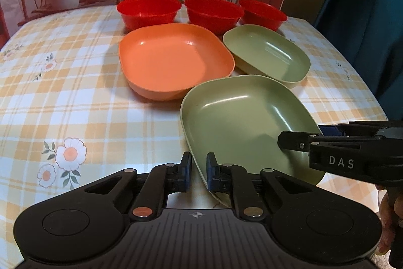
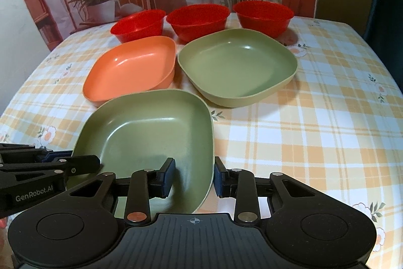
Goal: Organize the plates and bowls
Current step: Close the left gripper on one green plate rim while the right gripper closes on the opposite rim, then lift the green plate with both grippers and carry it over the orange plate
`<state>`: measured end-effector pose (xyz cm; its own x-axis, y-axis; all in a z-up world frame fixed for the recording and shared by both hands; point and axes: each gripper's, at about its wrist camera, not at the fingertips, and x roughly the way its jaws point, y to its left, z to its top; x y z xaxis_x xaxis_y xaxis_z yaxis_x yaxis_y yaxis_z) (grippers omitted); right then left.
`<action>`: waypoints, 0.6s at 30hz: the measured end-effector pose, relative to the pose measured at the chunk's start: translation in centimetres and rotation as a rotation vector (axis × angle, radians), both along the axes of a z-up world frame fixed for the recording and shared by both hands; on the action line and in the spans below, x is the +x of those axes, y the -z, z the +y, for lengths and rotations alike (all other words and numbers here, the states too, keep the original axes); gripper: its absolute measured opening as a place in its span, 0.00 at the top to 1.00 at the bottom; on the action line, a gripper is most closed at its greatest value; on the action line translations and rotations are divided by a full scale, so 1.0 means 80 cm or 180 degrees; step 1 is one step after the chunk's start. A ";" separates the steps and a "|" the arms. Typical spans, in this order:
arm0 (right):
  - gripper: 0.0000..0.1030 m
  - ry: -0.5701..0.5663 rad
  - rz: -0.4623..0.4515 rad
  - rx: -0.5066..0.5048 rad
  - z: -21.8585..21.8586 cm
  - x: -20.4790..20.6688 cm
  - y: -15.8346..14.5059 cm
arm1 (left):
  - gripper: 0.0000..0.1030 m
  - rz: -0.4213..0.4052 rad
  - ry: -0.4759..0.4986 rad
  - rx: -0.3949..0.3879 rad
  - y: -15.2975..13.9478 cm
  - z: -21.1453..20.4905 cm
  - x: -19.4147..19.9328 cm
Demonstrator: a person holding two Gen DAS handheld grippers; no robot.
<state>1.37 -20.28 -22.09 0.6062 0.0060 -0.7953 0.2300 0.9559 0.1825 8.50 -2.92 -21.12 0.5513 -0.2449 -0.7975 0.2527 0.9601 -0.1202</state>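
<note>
- Grippers both work the near green plate [image 1: 234, 122]: my left gripper [image 1: 199, 168] is clenched on its left rim, one pad inside, one outside.
- My right gripper [image 2: 194, 175] straddles the plate's right rim [image 2: 210, 143], jaws drawn in to the wall; I judge it gripped.
- Beyond that plate sit the orange plate [image 1: 173, 59] and the second green plate [image 1: 269, 54], apart from each other.
- Behind those, three red bowls [image 1: 211, 14] stand in a row on the checked tablecloth [image 1: 75, 92].
</note>
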 end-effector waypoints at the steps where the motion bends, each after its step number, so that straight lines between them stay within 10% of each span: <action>1: 0.71 0.0016 -0.0016 0.0006 0.000 0.000 -0.003 | 0.87 -0.0028 0.0005 0.0001 -0.002 0.000 -0.001; 18: 0.71 0.0033 -0.0260 0.0119 0.002 0.050 -0.052 | 0.87 -0.0408 -0.0082 -0.0085 -0.044 0.024 0.025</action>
<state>5.33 -20.14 -17.93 0.6692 0.0280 -0.7426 0.2228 0.9458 0.2364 10.47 -1.01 -17.63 0.6546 -0.2495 -0.7136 0.2428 0.9633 -0.1142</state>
